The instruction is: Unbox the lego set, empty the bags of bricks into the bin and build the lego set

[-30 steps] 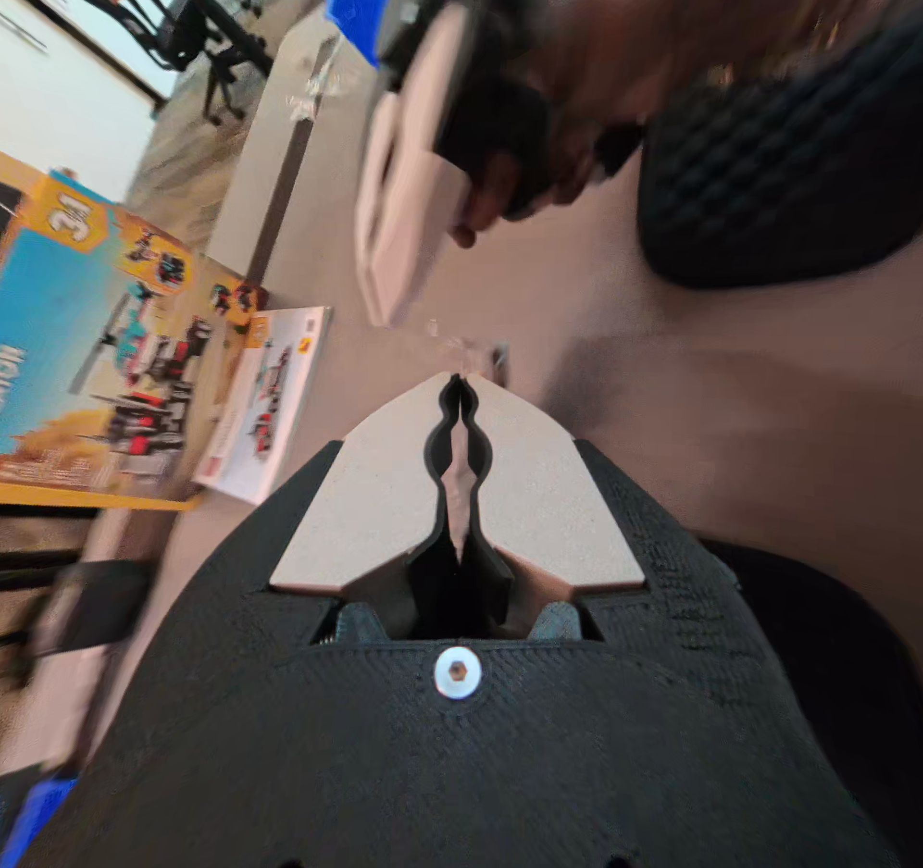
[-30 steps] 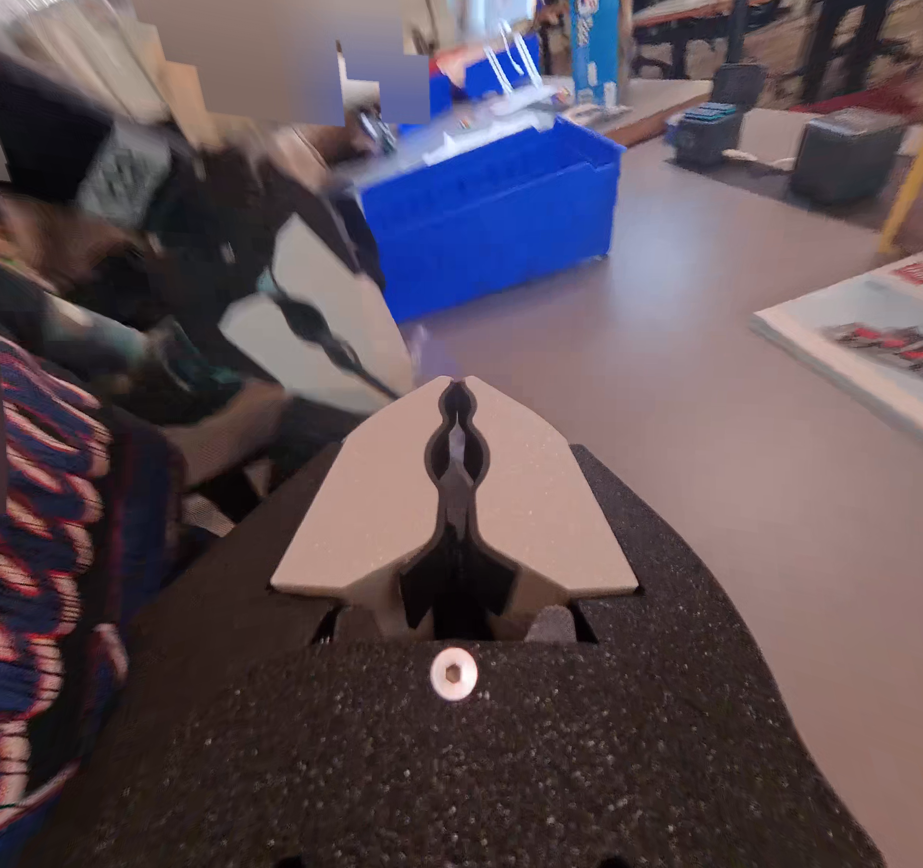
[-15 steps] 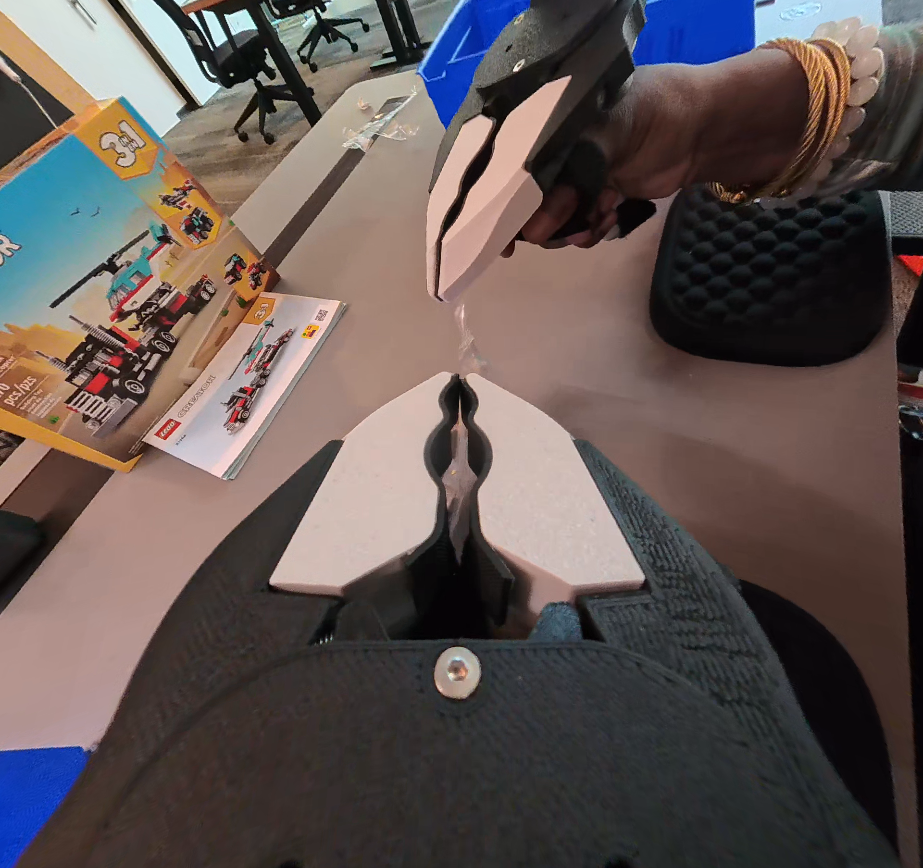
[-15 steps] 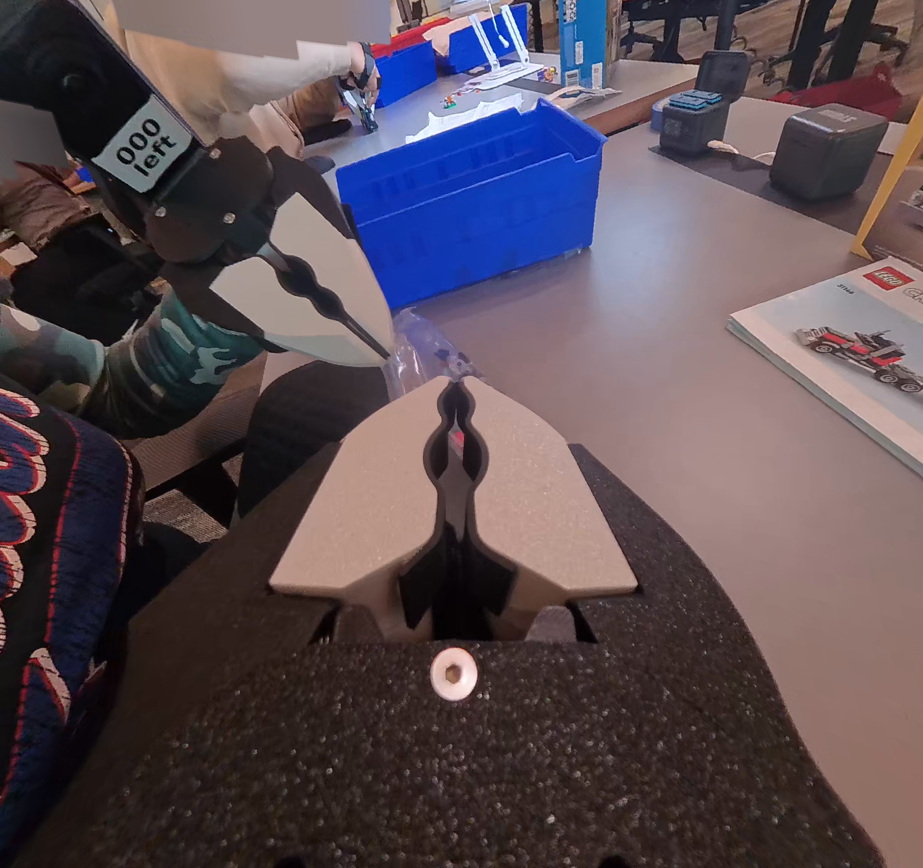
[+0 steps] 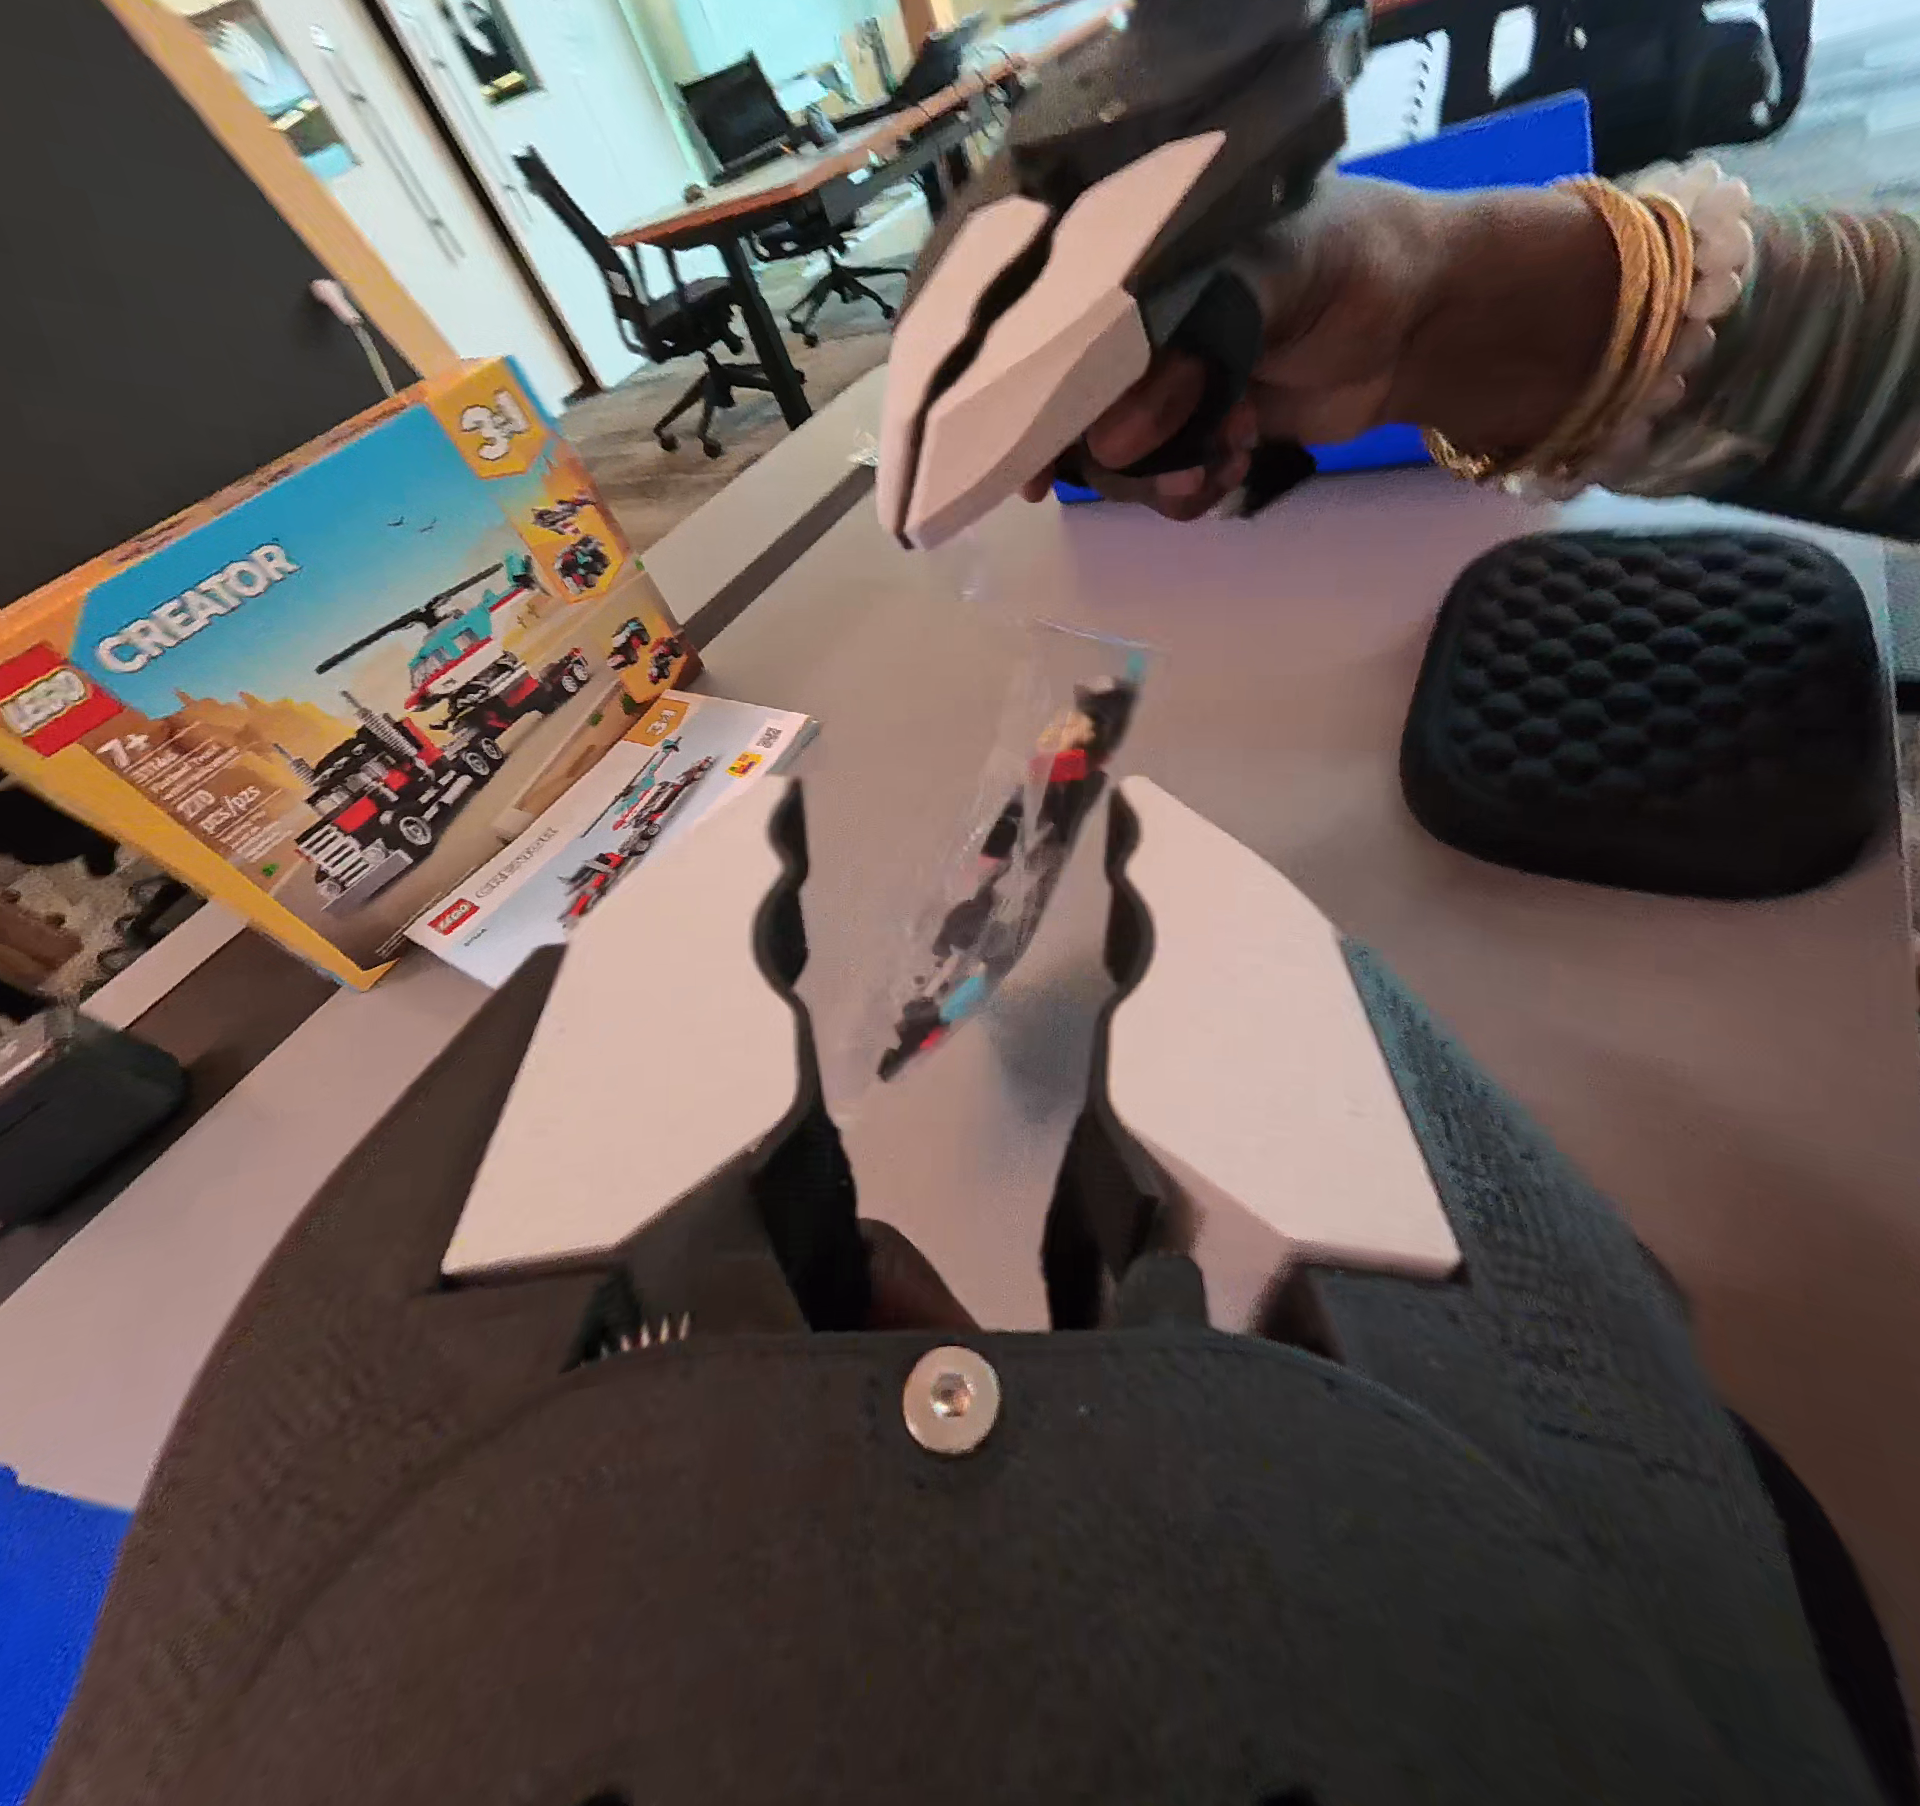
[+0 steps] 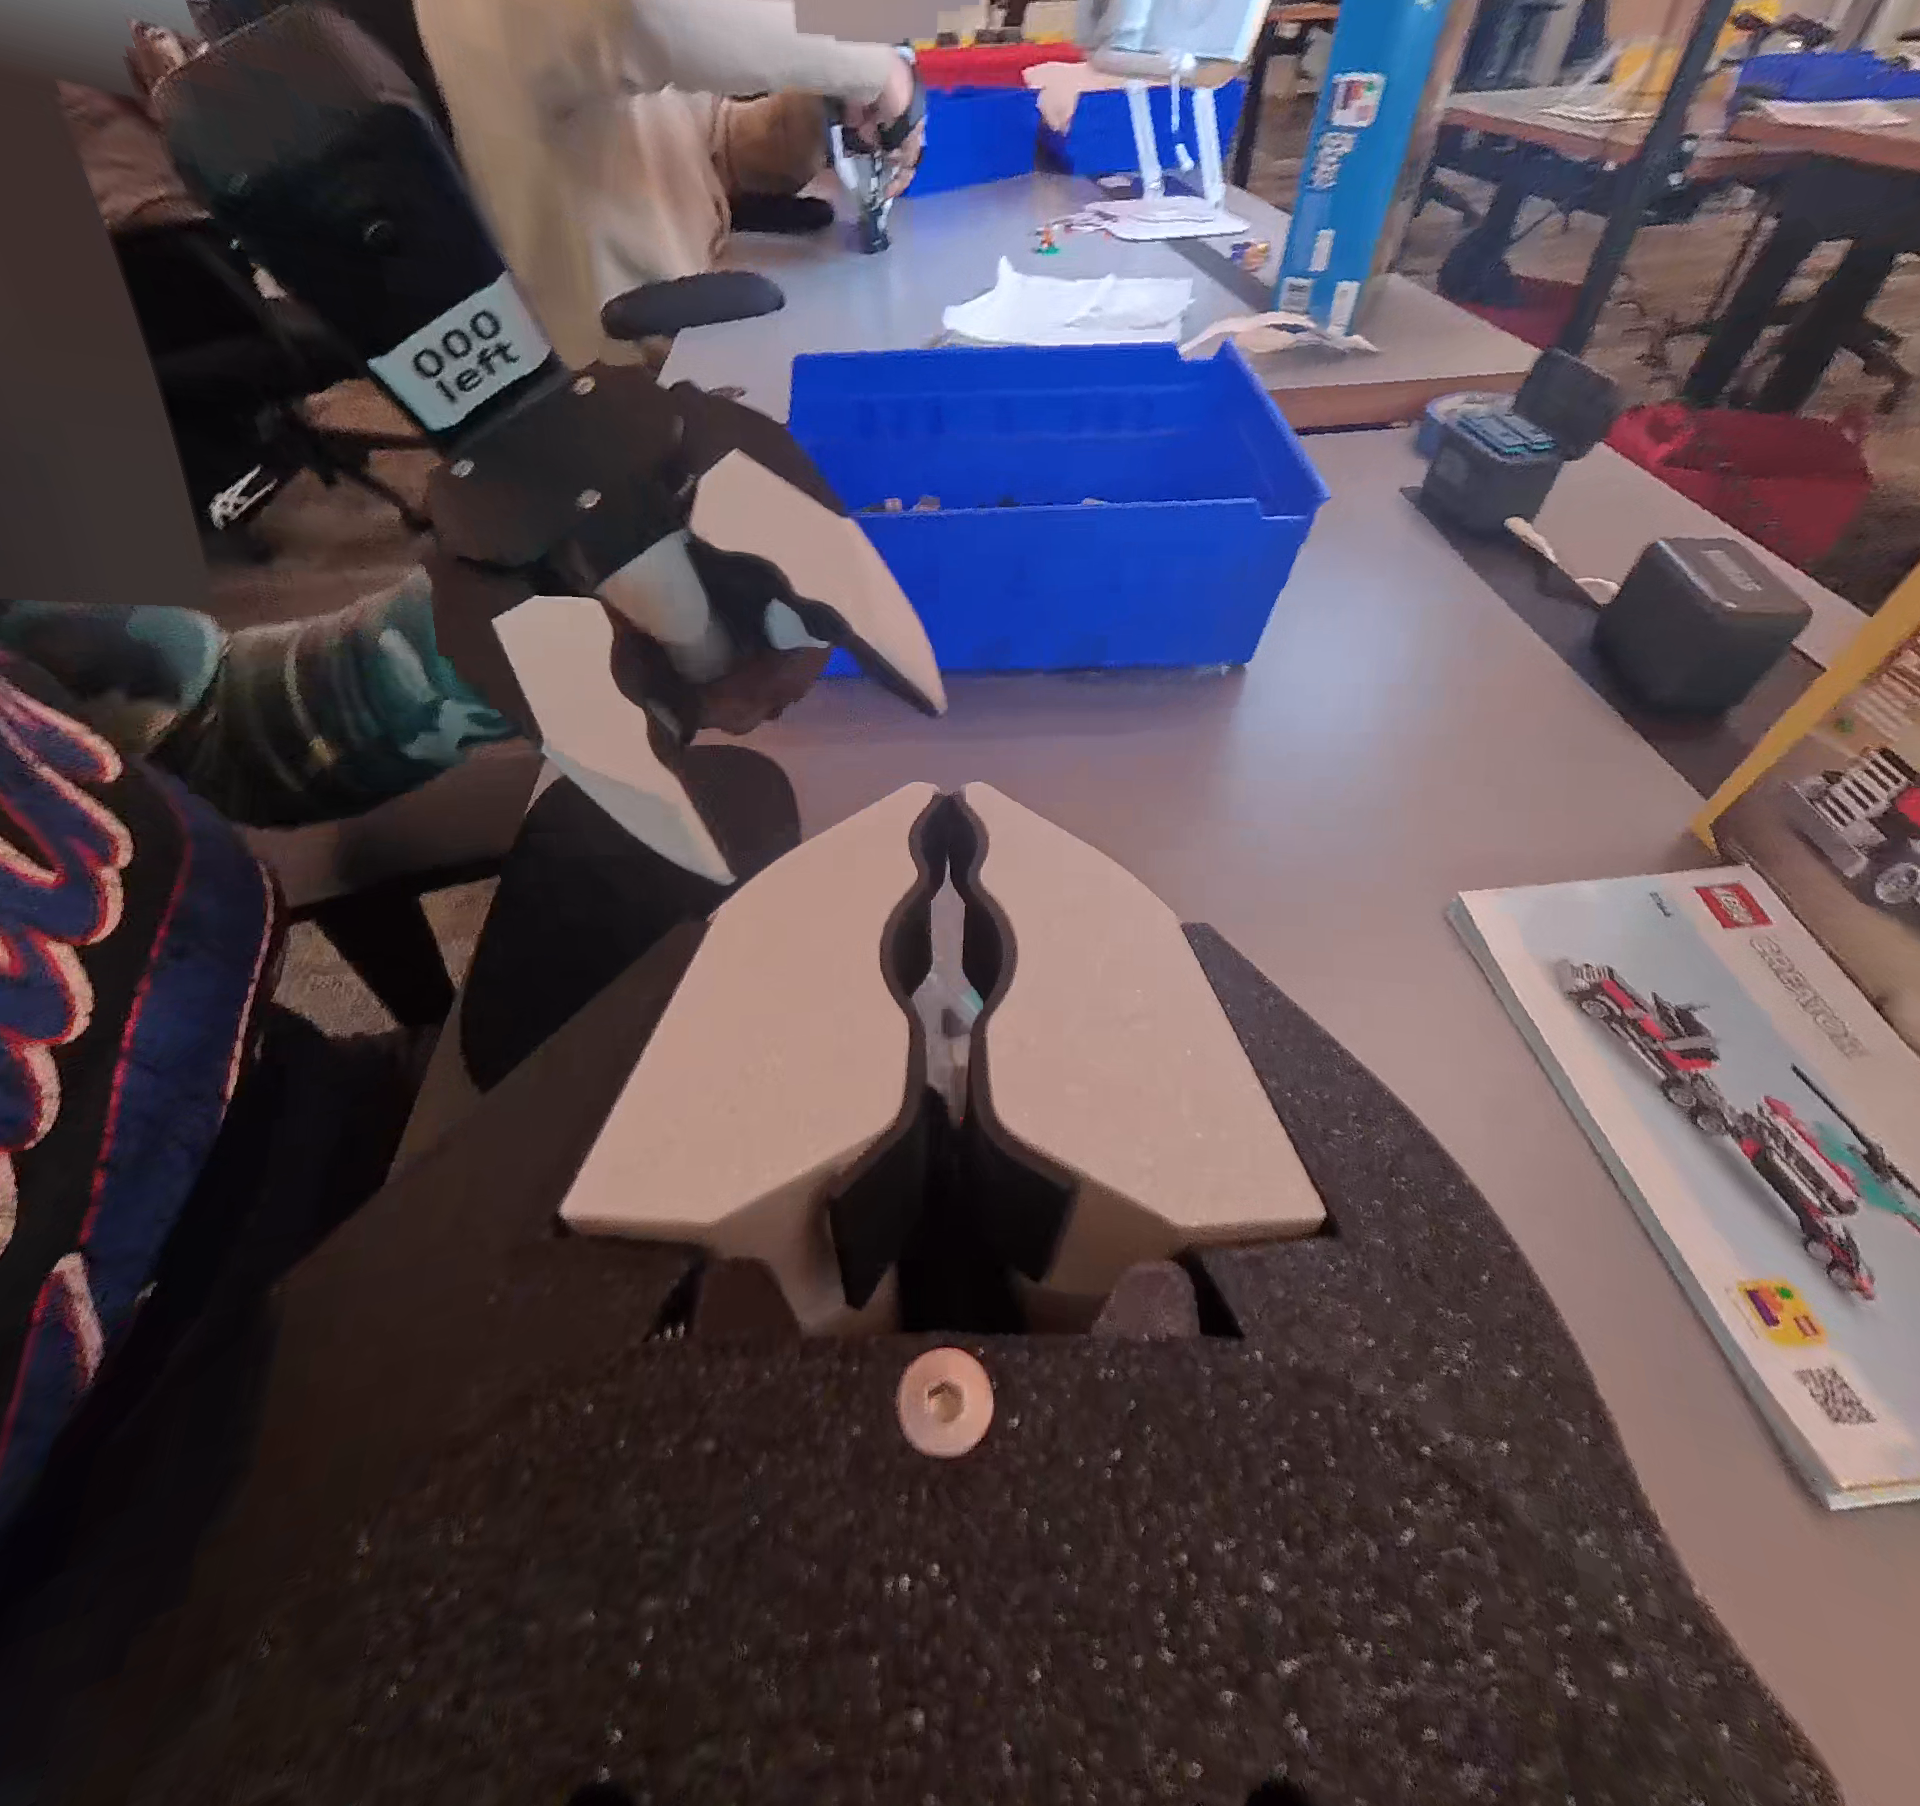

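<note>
Office desks and swivel chairs fill the background, and a grey tabletop carries the work. Its box stands at the left edge with the instruction booklet lying flat just beside it, so the unboxing looks done. A blue bin sits farther back on the tabletop, with what look like a few bricks showing at the bottom, though they are too small to be sure. One clear bag of bricks hangs in the air above the tabletop, pinched at its top corner by the right hand-held gripper, whose fingers are clenched on the plastic. The left hand-held gripper is released, its fingers spread wide to either side of the hanging bag without touching it. Judging by this, emptying is under way: this bag looks sealed and full, and the building has not begun. A black cushioned pad lies near the right of the bag, and the booklet lies on the other side, leaving a bare strip of tabletop between them. The bin stands well apart from the bag with open surface in between, so carrying it over should meet nothing; the near table edge is close below the grippers.
</note>
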Demonstrator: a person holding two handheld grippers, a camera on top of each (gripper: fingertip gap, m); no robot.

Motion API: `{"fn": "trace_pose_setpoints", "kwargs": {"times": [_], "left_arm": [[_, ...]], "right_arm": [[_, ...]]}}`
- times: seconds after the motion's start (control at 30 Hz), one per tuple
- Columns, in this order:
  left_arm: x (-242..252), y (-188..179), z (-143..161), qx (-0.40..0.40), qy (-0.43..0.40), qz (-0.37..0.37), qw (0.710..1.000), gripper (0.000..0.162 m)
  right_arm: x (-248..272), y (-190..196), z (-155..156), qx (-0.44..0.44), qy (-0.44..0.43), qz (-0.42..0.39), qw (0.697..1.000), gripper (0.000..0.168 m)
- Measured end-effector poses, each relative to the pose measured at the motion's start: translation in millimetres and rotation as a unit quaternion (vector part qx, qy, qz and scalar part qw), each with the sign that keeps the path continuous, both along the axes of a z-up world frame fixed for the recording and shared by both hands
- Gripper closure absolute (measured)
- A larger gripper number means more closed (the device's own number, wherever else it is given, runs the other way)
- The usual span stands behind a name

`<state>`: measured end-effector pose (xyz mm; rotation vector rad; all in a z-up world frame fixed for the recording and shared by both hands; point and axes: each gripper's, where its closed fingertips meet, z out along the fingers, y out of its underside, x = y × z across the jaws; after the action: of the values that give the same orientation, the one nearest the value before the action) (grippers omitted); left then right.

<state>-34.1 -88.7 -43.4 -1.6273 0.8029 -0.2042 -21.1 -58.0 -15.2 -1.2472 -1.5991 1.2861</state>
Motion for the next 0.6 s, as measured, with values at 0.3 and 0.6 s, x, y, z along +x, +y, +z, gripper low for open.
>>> {"fn": "trace_pose_setpoints", "kwargs": {"times": [0.3,0.6], "left_arm": [[49,25,-27,-0.087,0.061,-0.042,0.993,0.078],[48,39,-17,0.049,-0.005,0.201,0.978,0.063]], "right_arm": [[0,-2,6,0.003,-0.008,-0.014,1.000,0.168],[-8,10,17,-0.033,0.028,-0.079,0.996,0.168]]}}
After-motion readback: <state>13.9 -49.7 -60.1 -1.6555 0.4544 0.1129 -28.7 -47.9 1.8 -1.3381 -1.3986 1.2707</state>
